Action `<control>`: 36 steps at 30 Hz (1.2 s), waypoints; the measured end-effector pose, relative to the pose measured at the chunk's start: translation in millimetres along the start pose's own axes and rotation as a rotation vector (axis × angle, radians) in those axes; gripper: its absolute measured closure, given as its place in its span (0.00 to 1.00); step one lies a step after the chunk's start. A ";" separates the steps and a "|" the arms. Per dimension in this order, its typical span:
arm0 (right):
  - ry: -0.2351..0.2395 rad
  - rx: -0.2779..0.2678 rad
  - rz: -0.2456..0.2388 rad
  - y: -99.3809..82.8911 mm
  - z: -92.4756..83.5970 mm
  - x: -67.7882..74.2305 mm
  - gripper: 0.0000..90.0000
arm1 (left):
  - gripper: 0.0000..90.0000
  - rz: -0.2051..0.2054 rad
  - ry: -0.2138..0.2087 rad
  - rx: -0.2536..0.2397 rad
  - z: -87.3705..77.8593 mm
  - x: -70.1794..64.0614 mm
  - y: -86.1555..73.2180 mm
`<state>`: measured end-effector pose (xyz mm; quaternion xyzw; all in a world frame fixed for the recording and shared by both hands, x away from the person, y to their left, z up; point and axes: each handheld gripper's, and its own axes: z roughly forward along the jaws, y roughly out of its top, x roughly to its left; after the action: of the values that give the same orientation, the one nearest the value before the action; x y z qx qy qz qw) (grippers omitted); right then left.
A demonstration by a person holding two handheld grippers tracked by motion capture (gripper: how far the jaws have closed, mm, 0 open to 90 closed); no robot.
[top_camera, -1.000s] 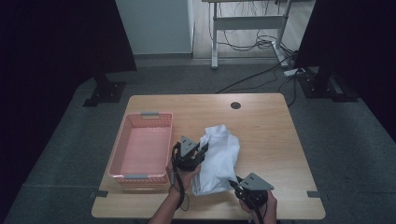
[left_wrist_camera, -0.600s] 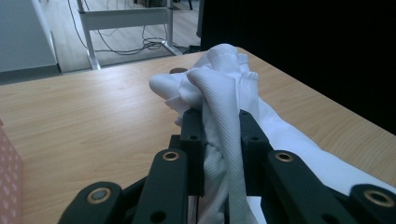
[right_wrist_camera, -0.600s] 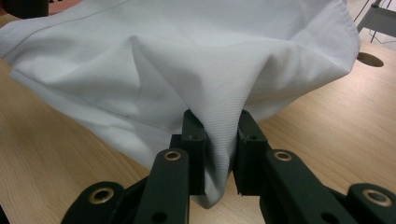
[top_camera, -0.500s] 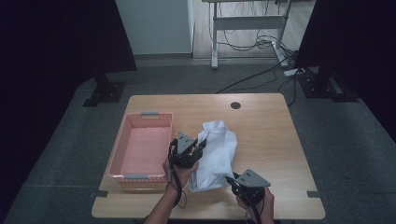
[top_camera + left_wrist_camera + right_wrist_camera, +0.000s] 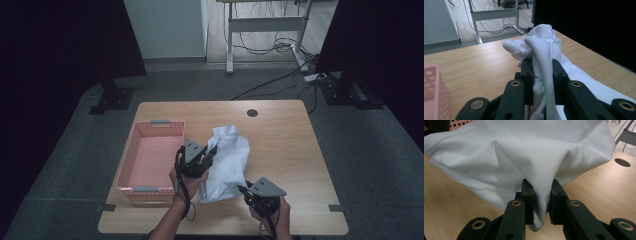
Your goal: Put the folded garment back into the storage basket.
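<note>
High view: the white shirt (image 5: 227, 162) lies mid-table, just right of the pink basket (image 5: 150, 160), with the left gripper (image 5: 209, 151) and right gripper (image 5: 242, 188) at its edges. Left gripper view: jaws pinch a bunched fold; soft, light cloth. Right gripper view: jaws clamp a hem corner of the finely ribbed, limp shirt.

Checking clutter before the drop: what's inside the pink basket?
Nothing visible in the basket: its pink floor looks bare in the high view. The near wall hides a strip of floor behind it, and the left hand covers a bit of the right rim. The shirt lies beside it.
</note>
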<state>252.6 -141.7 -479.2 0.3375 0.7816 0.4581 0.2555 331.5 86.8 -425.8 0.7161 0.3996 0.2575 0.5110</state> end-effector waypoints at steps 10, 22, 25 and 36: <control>0.007 -0.009 -0.013 11.1 2.5 4.0 0.86 | 0.84 0.010 0.010 -0.011 -6.7 3.9 6.5; 0.016 -0.018 -0.021 20.7 8.6 8.7 0.86 | 0.84 0.015 0.019 -0.018 -13.5 9.4 10.1; 0.018 -0.019 -0.022 23.1 9.8 10.2 0.86 | 0.84 0.014 0.021 -0.018 -15.5 11.5 10.2; 0.028 -0.023 -0.033 32.5 17.1 16.0 0.86 | 0.84 0.011 0.040 -0.021 -23.4 20.8 11.2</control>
<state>264.0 -108.8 -459.4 0.3150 0.7853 0.4675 0.2559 328.2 114.7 -408.0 0.7077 0.4032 0.2785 0.5089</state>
